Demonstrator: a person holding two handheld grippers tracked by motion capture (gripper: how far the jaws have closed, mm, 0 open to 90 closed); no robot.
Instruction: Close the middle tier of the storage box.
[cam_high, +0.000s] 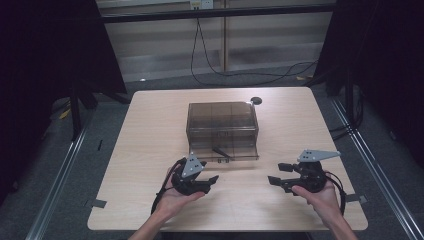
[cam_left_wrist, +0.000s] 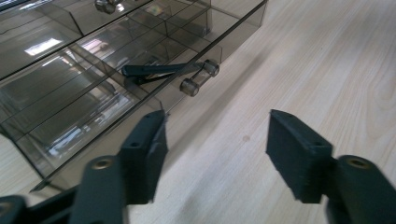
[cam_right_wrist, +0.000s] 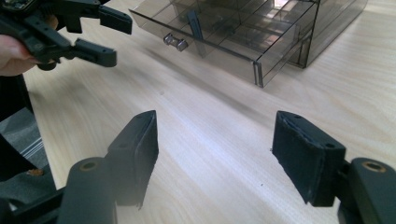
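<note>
Light wood tabletop (cam_high: 150, 130), smoky clear drawer box (cam_high: 222, 117) at centre, its lower drawer (cam_high: 225, 151) pulled out toward the person. Dark flat tool (cam_left_wrist: 156, 70) lies in the drawer's front compartment, behind the small handle (cam_left_wrist: 200, 77). Left gripper (cam_high: 207, 182) just in front of the drawer, fingers apart, nothing between. Right gripper (cam_high: 280, 174) off to the right, fingers apart, empty.

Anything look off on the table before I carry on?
Only one thing: the bottom drawer of the smoked plastic organizer stands pulled out, and a black pen-like object lies slantwise across its dividers rather than inside one compartment. Nothing looks spilled or broken.
</note>
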